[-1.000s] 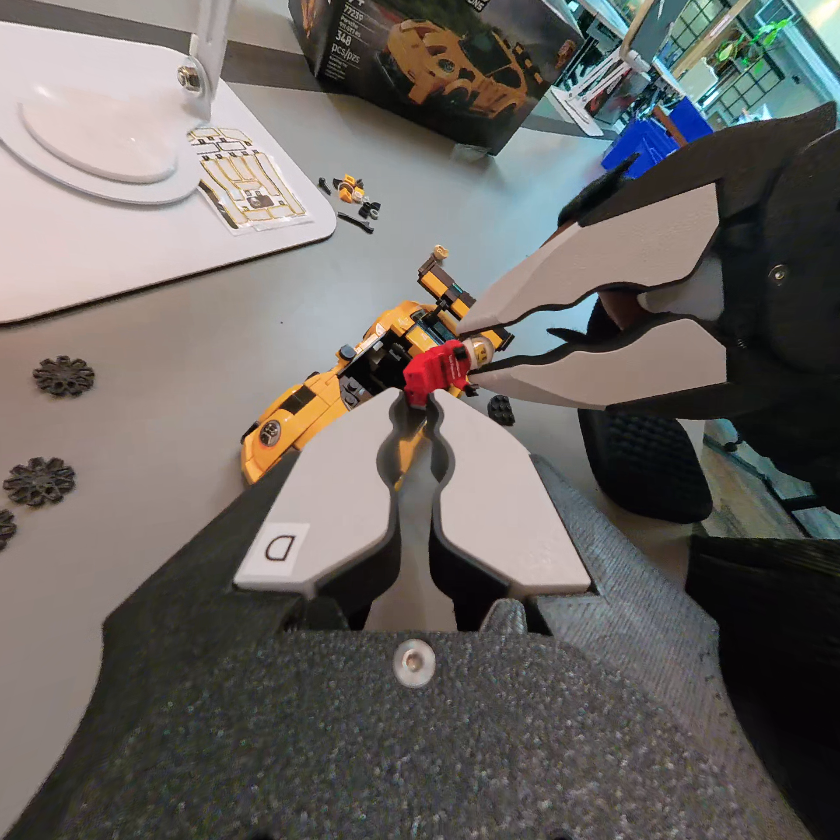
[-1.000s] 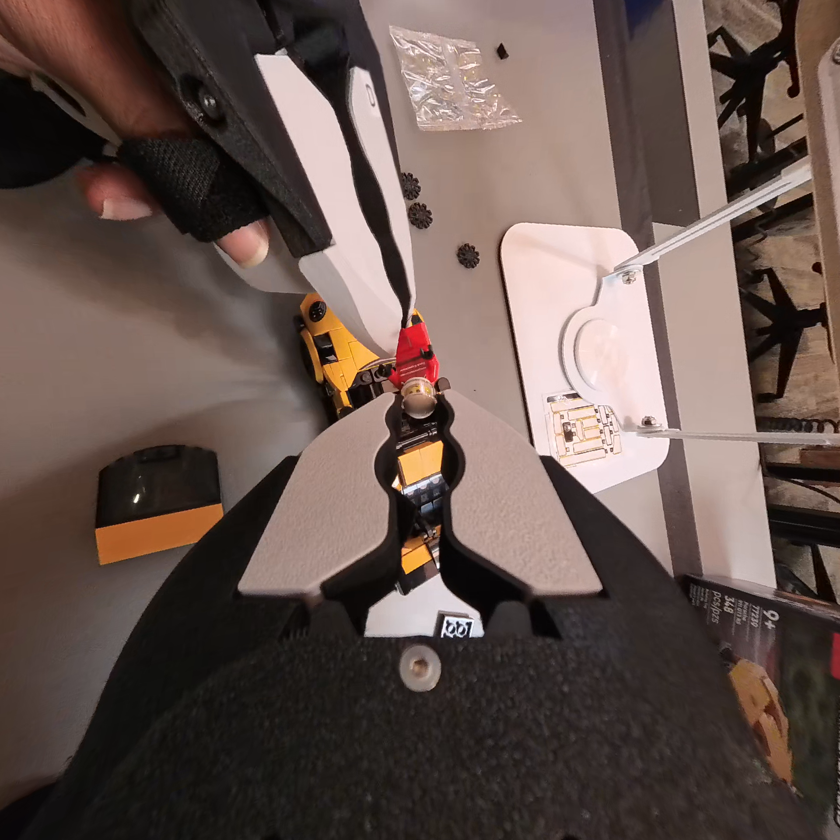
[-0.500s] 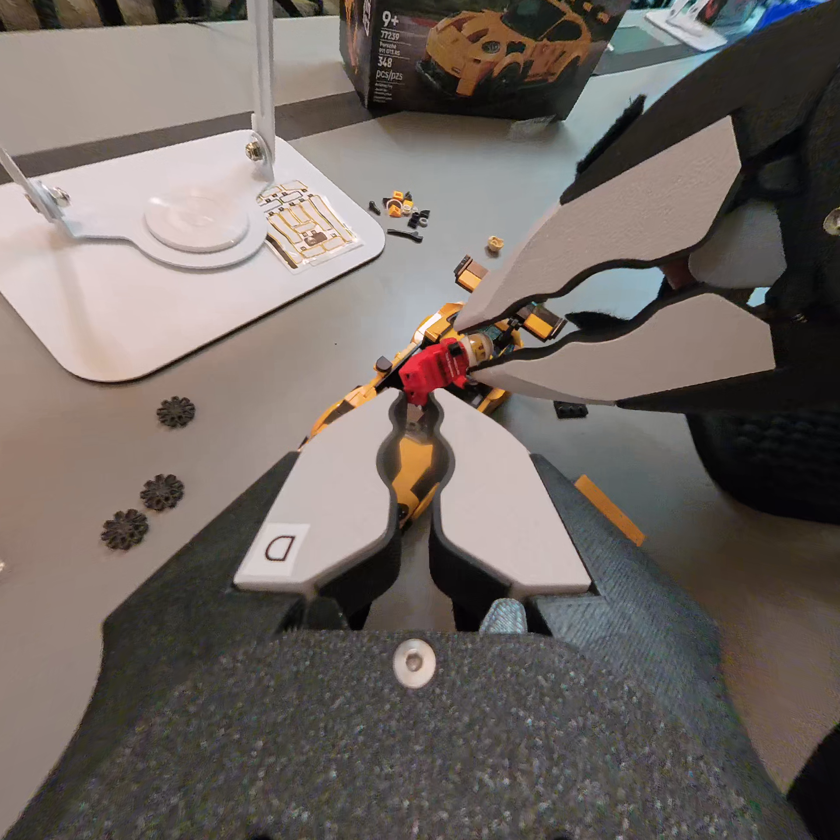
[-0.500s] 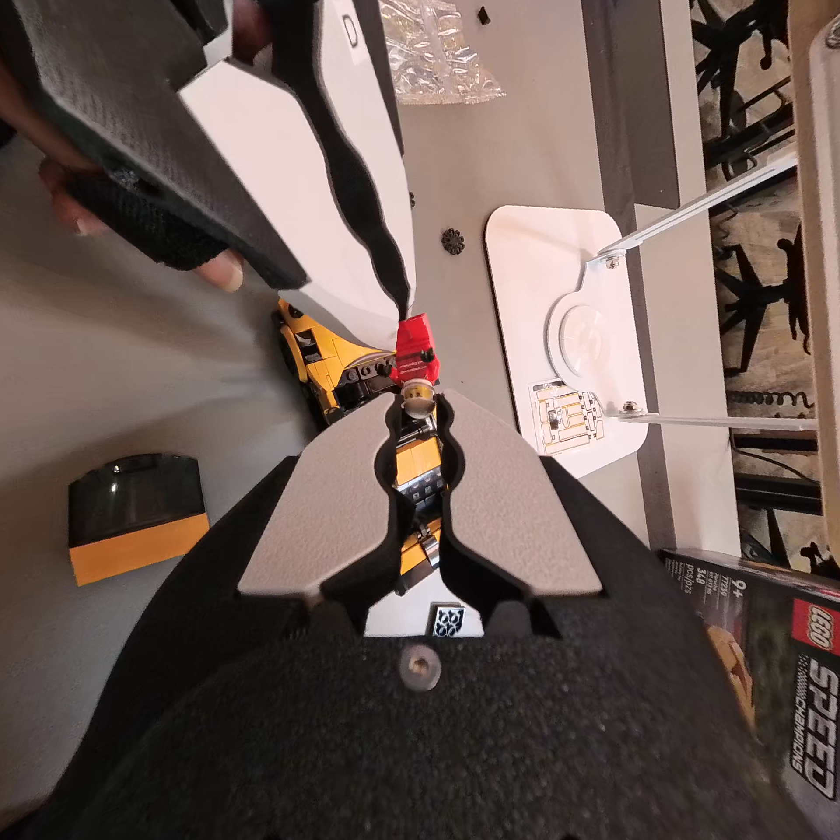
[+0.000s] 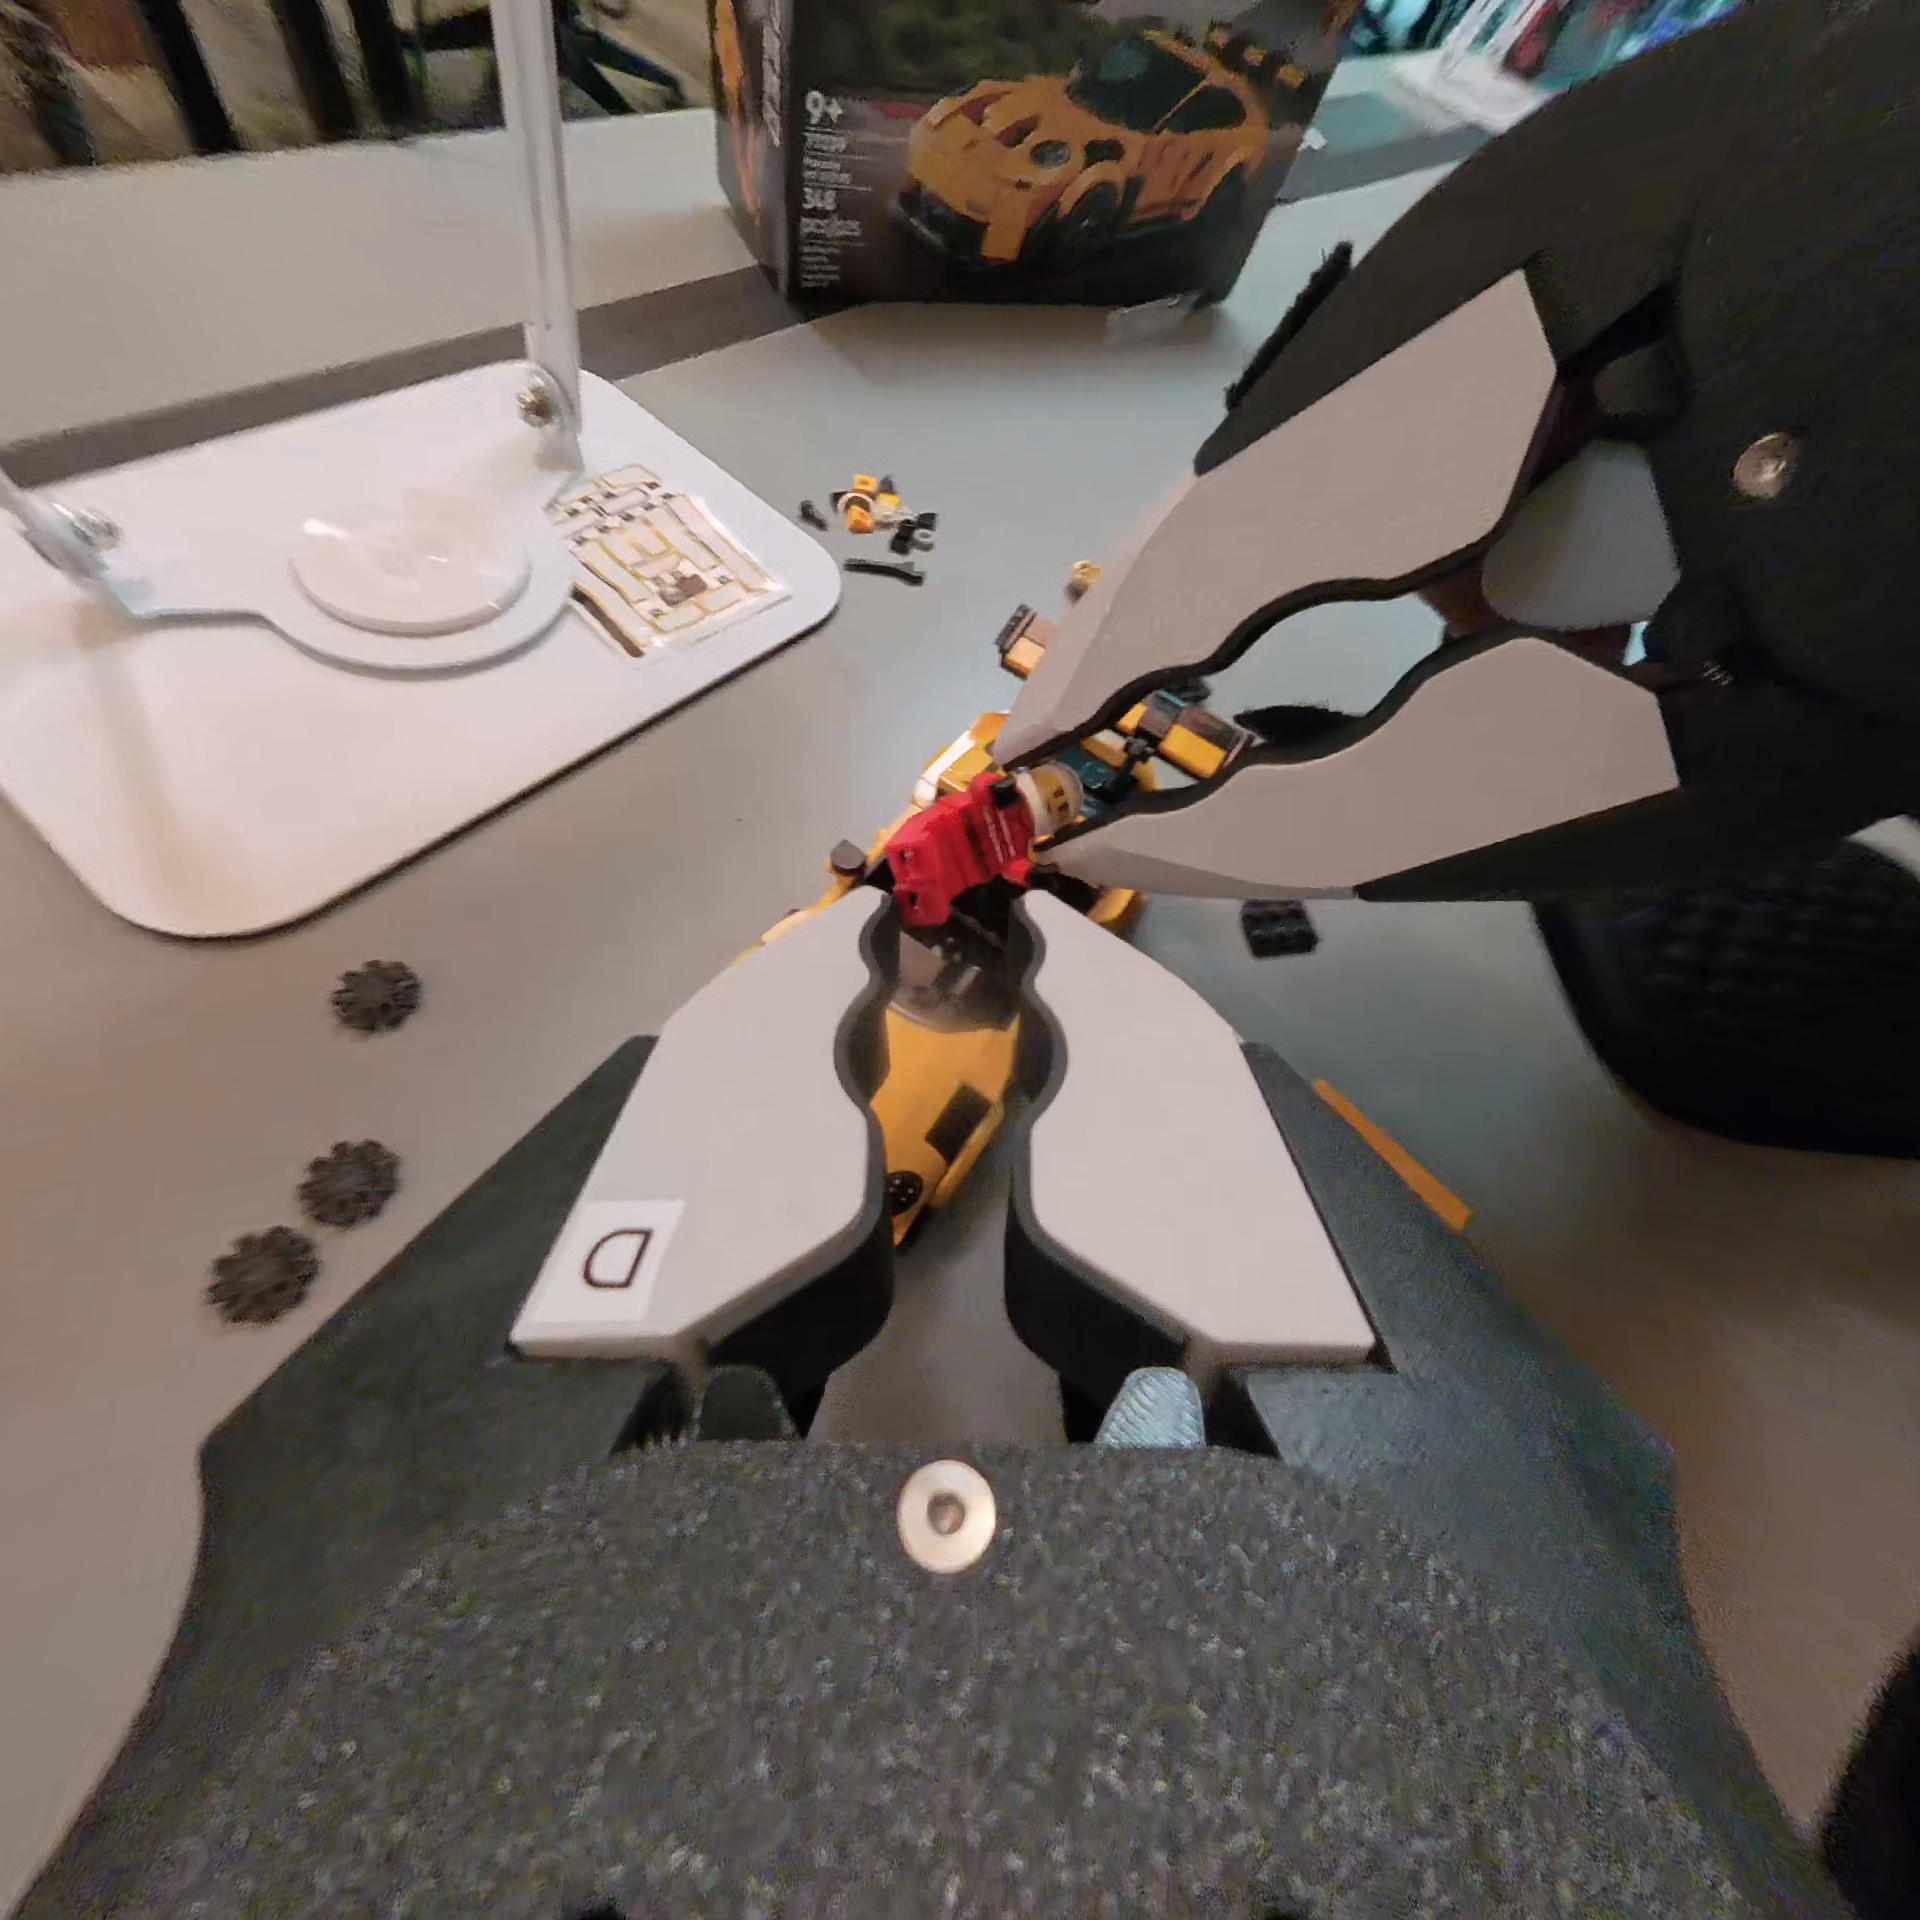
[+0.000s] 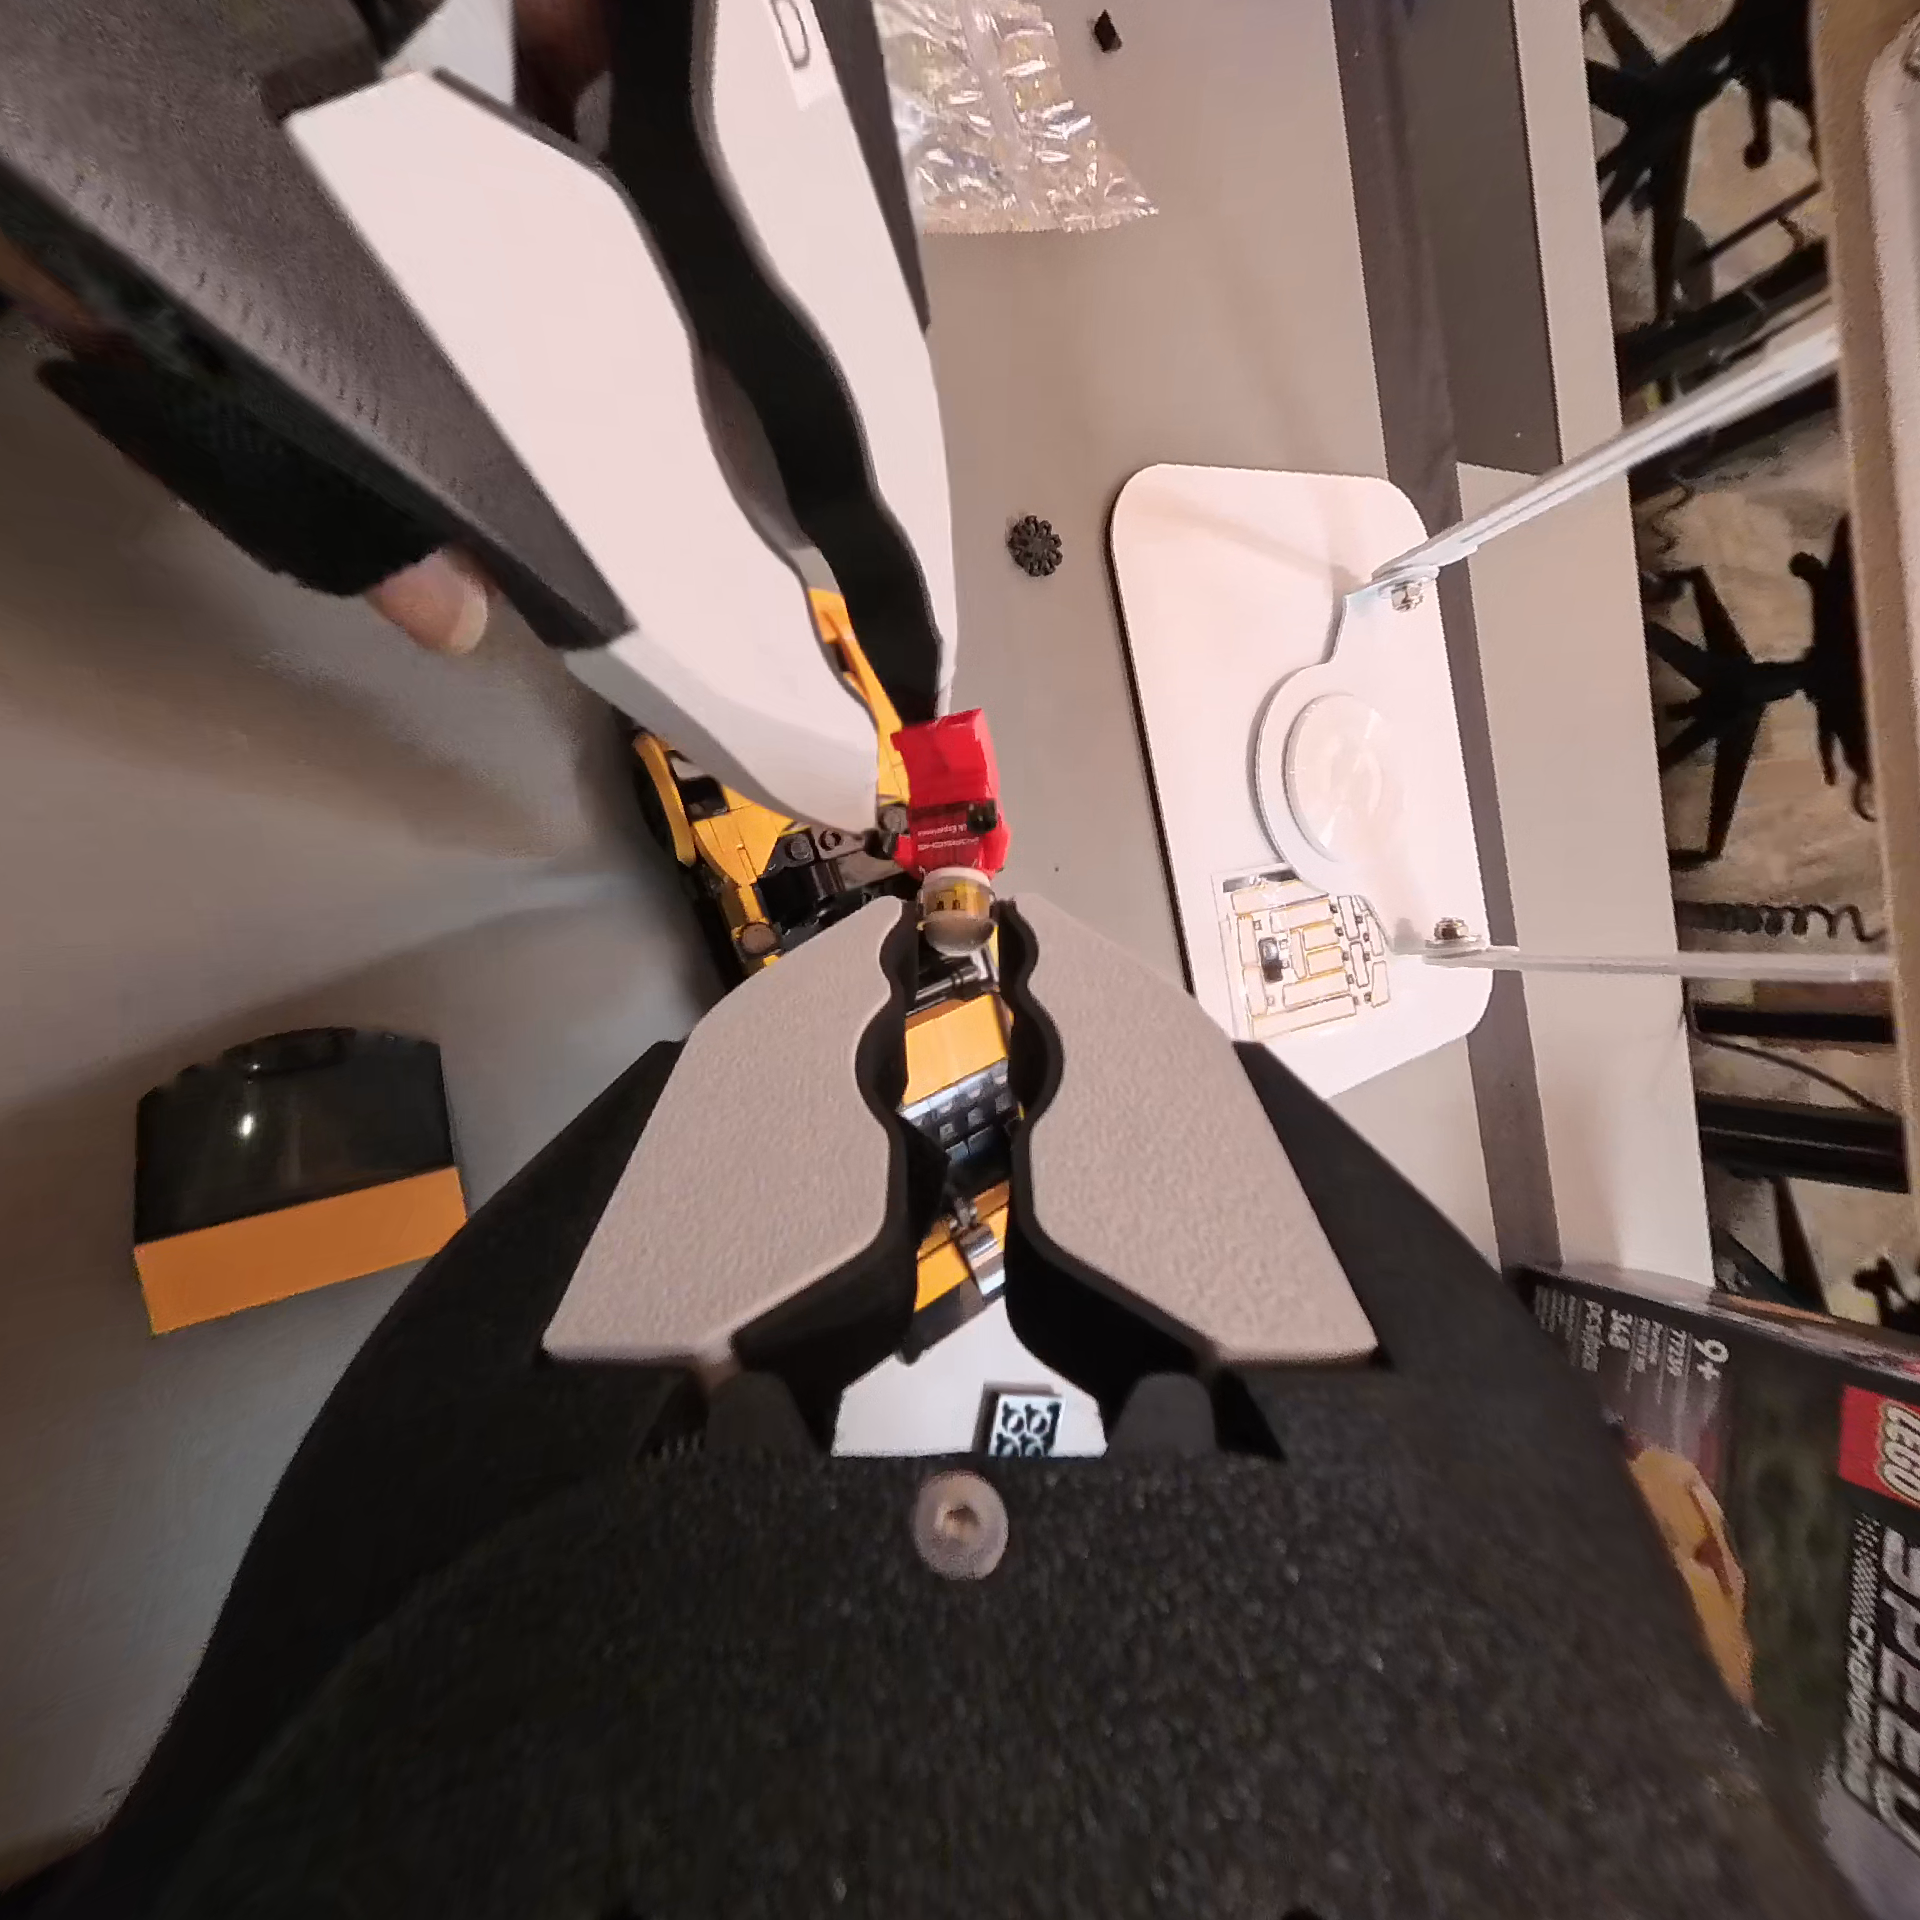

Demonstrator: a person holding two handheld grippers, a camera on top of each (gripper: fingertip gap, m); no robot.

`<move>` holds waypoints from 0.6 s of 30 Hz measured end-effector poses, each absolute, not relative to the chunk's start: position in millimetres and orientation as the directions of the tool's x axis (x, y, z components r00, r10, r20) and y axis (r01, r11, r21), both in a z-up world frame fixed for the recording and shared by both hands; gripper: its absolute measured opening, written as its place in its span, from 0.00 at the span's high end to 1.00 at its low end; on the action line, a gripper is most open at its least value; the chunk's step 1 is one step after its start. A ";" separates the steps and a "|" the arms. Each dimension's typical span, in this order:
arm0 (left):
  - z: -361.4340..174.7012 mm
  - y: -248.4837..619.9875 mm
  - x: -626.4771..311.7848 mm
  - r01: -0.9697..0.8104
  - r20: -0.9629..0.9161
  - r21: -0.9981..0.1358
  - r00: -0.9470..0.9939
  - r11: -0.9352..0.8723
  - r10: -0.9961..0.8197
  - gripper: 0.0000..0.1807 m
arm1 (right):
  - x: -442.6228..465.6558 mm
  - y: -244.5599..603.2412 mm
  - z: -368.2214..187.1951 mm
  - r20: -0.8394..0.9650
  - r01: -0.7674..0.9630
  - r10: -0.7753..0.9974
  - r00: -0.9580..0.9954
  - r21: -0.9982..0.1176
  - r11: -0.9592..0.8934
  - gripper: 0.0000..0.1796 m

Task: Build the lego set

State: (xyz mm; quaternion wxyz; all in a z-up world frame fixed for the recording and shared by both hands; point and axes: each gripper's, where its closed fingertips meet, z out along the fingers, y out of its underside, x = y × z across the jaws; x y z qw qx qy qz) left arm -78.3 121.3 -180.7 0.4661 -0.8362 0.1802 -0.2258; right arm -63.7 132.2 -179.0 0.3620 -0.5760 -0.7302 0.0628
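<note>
Left wrist view shows the red minifigure (image 5: pixel 961 844) pinched at its legs by the left gripper (image 5: pixel 948 914) and at its head by the right gripper (image 5: pixel 1023 805), above the yellow car (image 5: pixel 940 1112). Small, light, rigid; its joints likely pop apart, so the torso is safest.

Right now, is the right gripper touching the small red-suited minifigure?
Touching. In the right wrist view the right gripper pinches the head of the small red-suited minifigure between its tips, with no gap on either side.
</note>
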 end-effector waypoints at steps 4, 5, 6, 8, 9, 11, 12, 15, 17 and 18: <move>-175.8 118.9 -79.3 0.040 0.373 -0.844 0.761 -0.535 -0.530 0.85 | -61.2 129.2 -177.9 0.441 0.788 0.892 -0.098 -0.513 0.340 0.92; -172.6 118.0 -78.6 0.076 0.416 -0.837 0.733 -0.543 -0.539 0.85 | -61.6 126.8 -178.3 0.437 0.783 0.893 -0.106 -0.517 0.346 0.92; -170.7 117.6 -78.4 0.111 0.461 -0.823 0.705 -0.558 -0.539 0.85 | -62.5 124.8 -177.7 0.436 0.775 0.893 -0.110 -0.525 0.352 0.92; -173.8 115.5 -77.0 0.138 0.525 -0.788 0.661 -0.601 -0.536 0.87 | -64.2 122.5 -175.1 0.450 0.761 0.885 -0.115 -0.533 0.370 0.92; -175.1 114.4 -76.1 0.149 0.550 -0.773 0.641 -0.616 -0.535 0.88 | -65.1 121.4 -173.2 0.461 0.753 0.880 -0.118 -0.537 0.382 0.93; -173.3 112.1 -74.7 0.171 0.580 -0.762 0.609 -0.624 -0.541 0.92 | -65.6 120.1 -170.9 0.486 0.745 0.865 -0.123 -0.531 0.404 0.93; -171.4 112.2 -75.3 0.180 0.580 -0.767 0.607 -0.616 -0.544 0.94 | -66.0 120.0 -169.6 0.507 0.740 0.853 -0.123 -0.526 0.419 0.93; -167.1 113.6 -77.0 0.183 0.551 -0.790 0.630 -0.585 -0.547 0.95 | -67.0 121.7 -165.6 0.584 0.736 0.805 -0.105 -0.498 0.458 0.92; -165.4 115.5 -78.1 0.195 0.531 -0.804 0.661 -0.562 -0.530 0.95 | -67.9 123.9 -163.6 0.633 0.743 0.770 -0.077 -0.479 0.468 0.92; -165.2 116.3 -78.8 0.188 0.508 -0.816 0.685 -0.547 -0.522 0.95 | -68.4 124.8 -163.1 0.658 0.748 0.750 -0.064 -0.466 0.473 0.92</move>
